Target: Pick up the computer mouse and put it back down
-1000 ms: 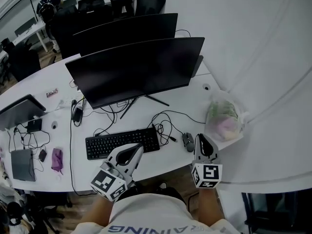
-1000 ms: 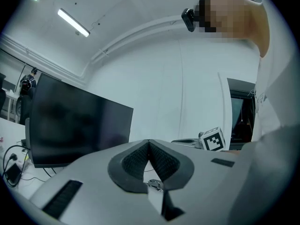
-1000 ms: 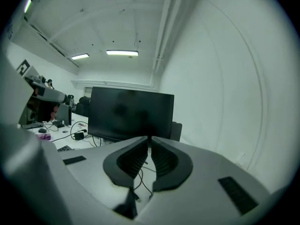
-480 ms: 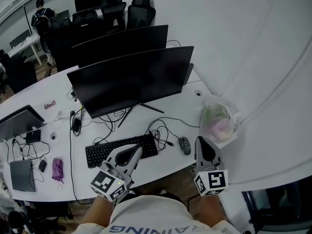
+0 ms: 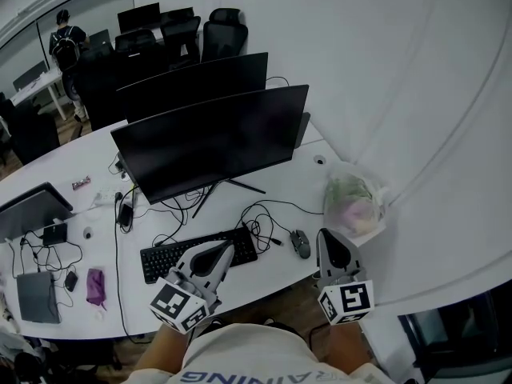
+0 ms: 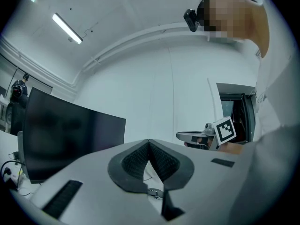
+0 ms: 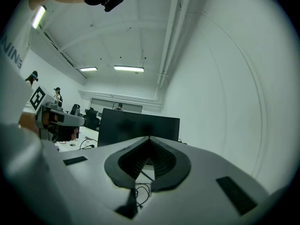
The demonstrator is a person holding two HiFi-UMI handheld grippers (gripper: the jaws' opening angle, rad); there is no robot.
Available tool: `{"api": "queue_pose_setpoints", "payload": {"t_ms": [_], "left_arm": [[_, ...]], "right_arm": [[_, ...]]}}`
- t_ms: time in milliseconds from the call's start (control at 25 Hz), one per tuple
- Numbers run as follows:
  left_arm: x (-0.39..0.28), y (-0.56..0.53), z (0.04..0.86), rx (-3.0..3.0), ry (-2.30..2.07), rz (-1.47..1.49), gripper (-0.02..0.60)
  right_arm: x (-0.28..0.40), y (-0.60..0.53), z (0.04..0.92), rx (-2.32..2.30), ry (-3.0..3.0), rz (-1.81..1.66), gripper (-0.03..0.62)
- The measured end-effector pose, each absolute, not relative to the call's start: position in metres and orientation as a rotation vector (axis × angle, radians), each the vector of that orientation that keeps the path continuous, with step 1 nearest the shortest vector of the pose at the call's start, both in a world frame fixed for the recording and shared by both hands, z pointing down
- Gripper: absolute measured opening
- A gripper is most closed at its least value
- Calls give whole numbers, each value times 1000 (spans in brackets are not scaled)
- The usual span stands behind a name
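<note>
One computer mouse [image 5: 300, 244] (dark, oval) lies on the desk [image 5: 308, 184].

Two grippers [image 5: 226, 248] [image 5: 329, 235], two desk monitors [image 5: 212, 138] [image 5: 192, 78], one keyboard [image 5: 164, 261], one mouse [image 5: 300, 244], one plastic bag [image 5: 352, 202].

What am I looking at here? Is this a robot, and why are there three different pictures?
There is no robot here. A person holds a two-jaw hand tool in each hand: the left gripper and the right gripper. The cubes with square patterns are part of those tools. The head view comes from a camera on the person's head, looking down at a white desk. The two gripper views come from cameras riding on each tool, looking along its jaws. On the desk are a monitor, a keyboard, a computer mouse and a plastic bag. Both grippers are shut and hold nothing; the mouse lies on the desk.
</note>
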State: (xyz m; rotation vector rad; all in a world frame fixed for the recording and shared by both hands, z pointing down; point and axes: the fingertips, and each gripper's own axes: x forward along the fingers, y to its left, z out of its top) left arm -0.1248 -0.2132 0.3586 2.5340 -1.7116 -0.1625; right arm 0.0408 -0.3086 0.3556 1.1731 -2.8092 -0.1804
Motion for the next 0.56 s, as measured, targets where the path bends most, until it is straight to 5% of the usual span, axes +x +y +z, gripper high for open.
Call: {"api": "queue_pose_setpoints", "payload": {"t_ms": [560], "left_arm": [[-124,-206,358,2524,-1730,-161,5]], "right_arm": [[42,-304,354,1160,-2824,-180,21]]}}
